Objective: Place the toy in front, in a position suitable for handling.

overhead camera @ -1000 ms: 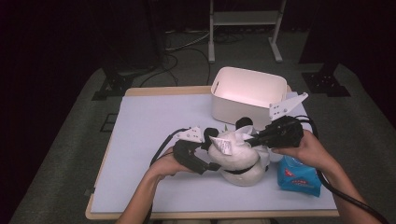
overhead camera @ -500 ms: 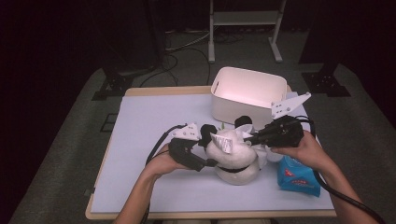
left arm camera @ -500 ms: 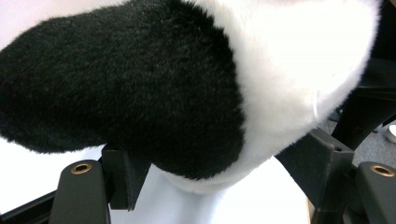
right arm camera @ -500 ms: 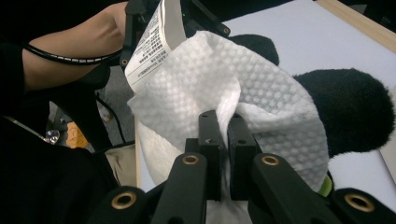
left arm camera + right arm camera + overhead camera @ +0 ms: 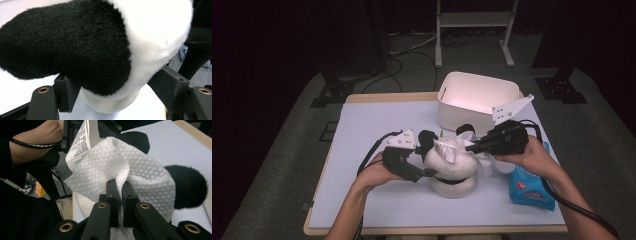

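On the left of the high view, the left gripper (image 5: 428, 173) lies low over the table (image 5: 362, 130), its tips against the near-left side of a black-and-white plush toy (image 5: 451, 167) that sits at the middle of the table, nearer the front edge. In the left gripper view the jaws stand well apart with the toy's black limb and white fur between them; the fur rests against both inner faces, so the grip reads as clasping the plush toy (image 5: 105, 50) — loosely, the jaws having just been closing a little on it. The toy's face and far side are hidden there, and the fur is cut off by the top of the frame.

To the right, the right gripper (image 5: 471, 147) comes in level from the right hand (image 5: 532, 157), its tips at the toy's top. The right gripper view shows its two jaws pressed together on a fold of white embossed tissue (image 5: 120, 167), which drapes over the toy. Behind the tissue stands a printed white tag (image 5: 80, 142); its lines of small print are too fine to read.

Farther back on the table sits a white bin (image 5: 477, 100), and at the right edge, partly under the right forearm, lies a blue wipes pack (image 5: 529, 190) — its lettering cannot be made out.
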